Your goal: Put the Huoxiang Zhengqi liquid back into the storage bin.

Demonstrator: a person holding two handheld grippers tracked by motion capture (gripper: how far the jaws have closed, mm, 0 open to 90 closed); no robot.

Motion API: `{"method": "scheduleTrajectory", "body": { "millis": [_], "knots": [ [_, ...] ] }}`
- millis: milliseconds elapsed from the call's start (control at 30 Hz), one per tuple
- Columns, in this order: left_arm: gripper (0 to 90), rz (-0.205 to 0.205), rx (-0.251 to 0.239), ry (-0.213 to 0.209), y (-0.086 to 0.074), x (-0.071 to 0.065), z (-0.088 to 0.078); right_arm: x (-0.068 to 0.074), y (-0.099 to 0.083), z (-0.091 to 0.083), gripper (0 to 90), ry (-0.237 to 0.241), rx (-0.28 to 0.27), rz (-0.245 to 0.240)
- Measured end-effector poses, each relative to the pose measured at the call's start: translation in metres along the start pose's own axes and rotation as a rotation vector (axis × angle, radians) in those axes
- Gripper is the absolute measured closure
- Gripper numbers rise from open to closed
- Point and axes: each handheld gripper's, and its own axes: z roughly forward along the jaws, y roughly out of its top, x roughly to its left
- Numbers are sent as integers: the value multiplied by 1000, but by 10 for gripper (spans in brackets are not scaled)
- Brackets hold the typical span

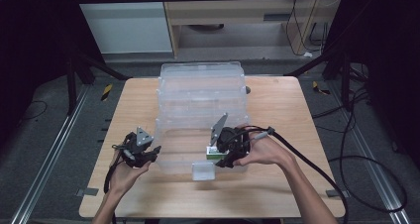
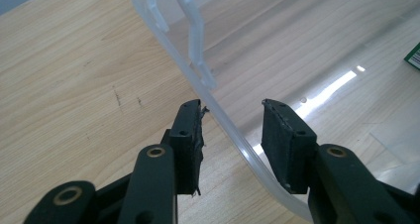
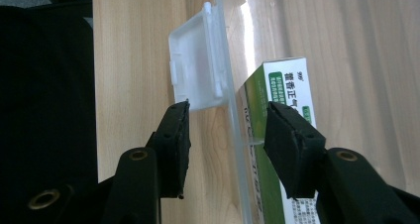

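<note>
Nearest me, at the desk's front edge, my right tongs [image 3: 225, 122] gape half-open astride the bin wall [image 3: 230, 90], gripping nothing; the green box [image 3: 285, 85] lies just inside, long axis away from me.

My left tongs [image 2: 233, 120] straddle the rim, unclamped.

A pale wooden bench [image 1: 277, 184] stands on a grey floor [image 1: 49, 149], grain running across its top. Resting directly on it is a large clear plastic storage box [image 1: 200, 92] with its lid open, set in the middle and reaching to the far edge. Its white latch [image 1: 203, 171] hangs at the near wall, over bare wood. Faint dark scuffs mark the bench beside the box's left rim.
</note>
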Motion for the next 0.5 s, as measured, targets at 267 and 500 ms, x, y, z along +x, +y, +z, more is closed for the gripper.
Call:
{"method": "scheduleTrajectory", "body": {
  "millis": [267, 500],
  "knots": [
    [591, 2, 1, 0, 0, 0, 0, -2, 1, 11, 541, -3, 33, 11],
    [591, 4, 2, 0, 0, -1, 0, -1, -1, 13, 532, 0, 38, 17]
  ]
}}
